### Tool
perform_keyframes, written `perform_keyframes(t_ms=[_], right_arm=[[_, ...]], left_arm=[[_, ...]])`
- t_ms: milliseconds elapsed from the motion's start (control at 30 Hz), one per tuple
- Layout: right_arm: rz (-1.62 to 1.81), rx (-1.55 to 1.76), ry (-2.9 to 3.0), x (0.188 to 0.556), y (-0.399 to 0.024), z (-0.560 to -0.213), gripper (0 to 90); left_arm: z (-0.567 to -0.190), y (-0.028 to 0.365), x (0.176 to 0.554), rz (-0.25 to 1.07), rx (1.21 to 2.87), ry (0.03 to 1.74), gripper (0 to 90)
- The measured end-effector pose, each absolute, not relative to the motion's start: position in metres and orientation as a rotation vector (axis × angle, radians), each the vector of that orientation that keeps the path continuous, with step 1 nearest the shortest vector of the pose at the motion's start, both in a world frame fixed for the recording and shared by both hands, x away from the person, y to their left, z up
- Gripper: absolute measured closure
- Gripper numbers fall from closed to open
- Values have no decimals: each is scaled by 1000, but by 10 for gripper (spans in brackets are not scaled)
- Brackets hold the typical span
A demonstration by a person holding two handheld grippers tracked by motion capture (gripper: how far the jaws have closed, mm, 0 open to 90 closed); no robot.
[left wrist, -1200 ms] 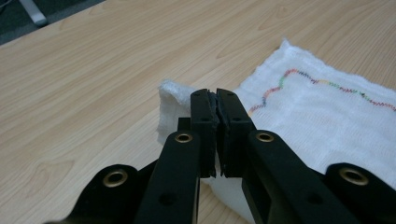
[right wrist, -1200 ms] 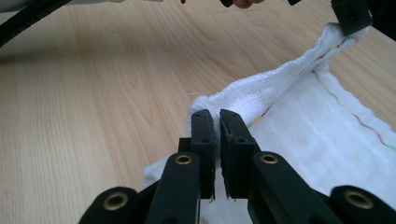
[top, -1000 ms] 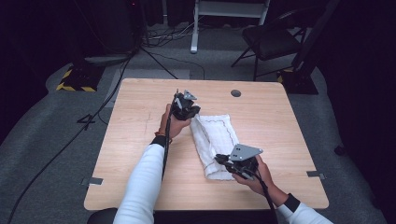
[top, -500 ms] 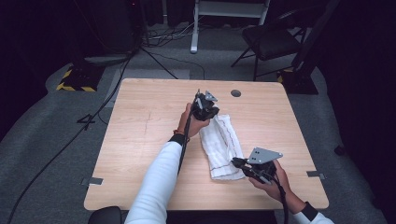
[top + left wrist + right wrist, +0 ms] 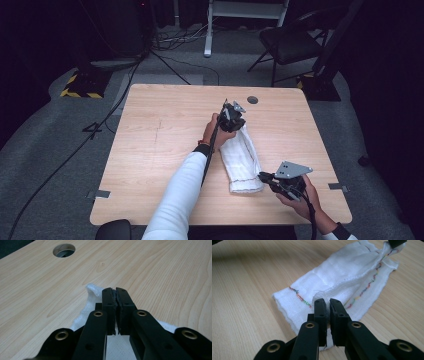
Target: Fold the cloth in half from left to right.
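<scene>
On the table [image 5: 160,150] lies one white cloth [image 5: 241,159], folded into a long narrow shape. It lies in the right half of the table and runs from near the middle toward the near edge, a little slanted to the right. No box, bowl or other container stands on the table; the cloth is the one loose thing on it. Near the far edge there is a small round hole [image 5: 252,100] in the table top, and in the left gripper view the same hole [image 5: 64,250] shows at the top left.

The left tongs [image 5: 232,117] are at the far end of the cloth, held by a hand with a white sleeve [image 5: 175,200]. In the left gripper view these tongs [image 5: 116,293] are together, and a thin edge of the cloth [image 5: 91,293] is pinched between the pads, so they are clamped on the far end of it.

The right tongs [image 5: 264,176] are at the near end of the cloth, close to the near right corner of the table. In the right gripper view these tongs [image 5: 328,303] are almost together and a fold of the cloth [image 5: 352,277] is gripped between them. The cloth has a line of coloured stitching [image 5: 299,297] along its edges. At the top right corner of this view the other tongs [image 5: 396,243] hold the opposite end, and the cloth is slightly lifted there.
</scene>
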State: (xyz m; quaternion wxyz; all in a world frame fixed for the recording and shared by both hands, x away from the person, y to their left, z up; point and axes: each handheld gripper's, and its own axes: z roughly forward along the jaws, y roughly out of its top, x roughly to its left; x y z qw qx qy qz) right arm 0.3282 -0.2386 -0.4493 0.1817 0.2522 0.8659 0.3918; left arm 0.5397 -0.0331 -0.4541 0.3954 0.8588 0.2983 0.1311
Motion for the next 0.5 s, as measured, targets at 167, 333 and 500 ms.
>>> perform_keyframes(t_ms=[167, 333, 500], right_arm=[[1047, 735, 2429, 329, -240, -456, 747], [1033, 764, 2437, 333, -245, -458, 649], [1040, 831, 2401, 339, -251, -456, 536]], left_arm=[[-457, -37, 540, 337, 2184, 786, 748], [-450, -26, 531, 371, 2175, 793, 537], [-442, -11, 509, 374, 2211, 769, 328]])
